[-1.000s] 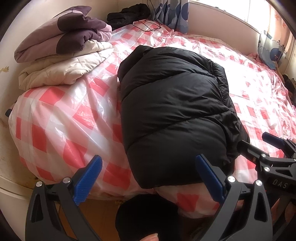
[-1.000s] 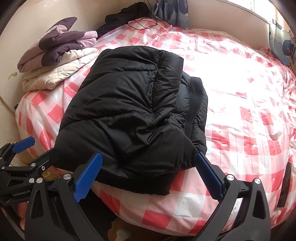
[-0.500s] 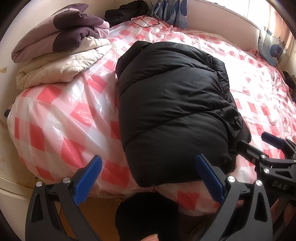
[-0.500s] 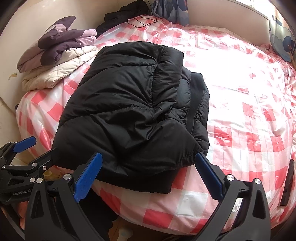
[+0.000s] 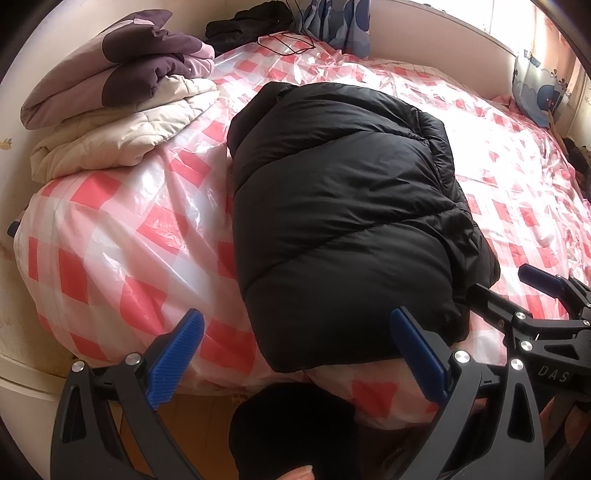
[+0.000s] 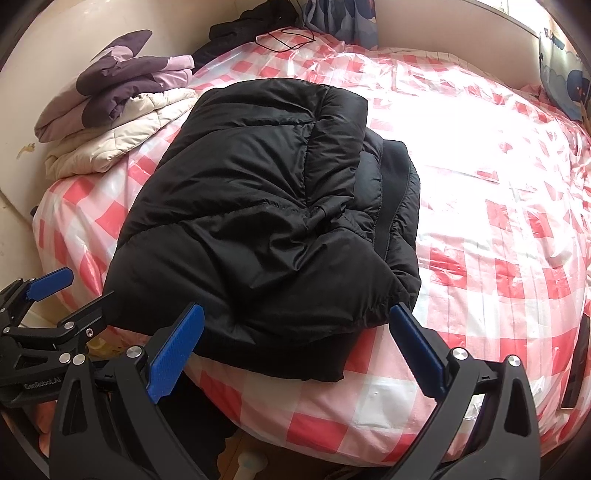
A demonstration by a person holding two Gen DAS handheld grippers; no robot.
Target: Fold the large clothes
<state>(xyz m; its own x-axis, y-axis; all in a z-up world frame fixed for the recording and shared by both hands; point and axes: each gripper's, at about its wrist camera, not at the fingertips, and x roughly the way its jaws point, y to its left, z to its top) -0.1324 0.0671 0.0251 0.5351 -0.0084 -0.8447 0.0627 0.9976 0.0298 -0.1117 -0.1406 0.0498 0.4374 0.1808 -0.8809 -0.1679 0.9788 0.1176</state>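
Note:
A black puffer jacket [image 5: 340,221] lies folded into a thick bundle on the bed's near side; in the right wrist view [image 6: 266,221] its sleeve and collar layers show on the right. My left gripper [image 5: 295,350] is open and empty at the jacket's near hem, left of centre. My right gripper [image 6: 295,347] is open and empty at the hem's right part. The right gripper also shows in the left wrist view [image 5: 517,295], and the left gripper in the right wrist view [image 6: 70,299].
The bed [image 5: 122,240] has a pink-and-white checked plastic cover. Folded purple and cream garments [image 5: 118,107] are stacked at the far left. Dark clothes [image 5: 251,26] and a curtain lie at the back. A dark phone-like object [image 6: 576,369] lies at the right edge.
Both grippers have drifted slightly closer over the jacket; the view shifted a little. The jacket has not moved and both grippers stay open.

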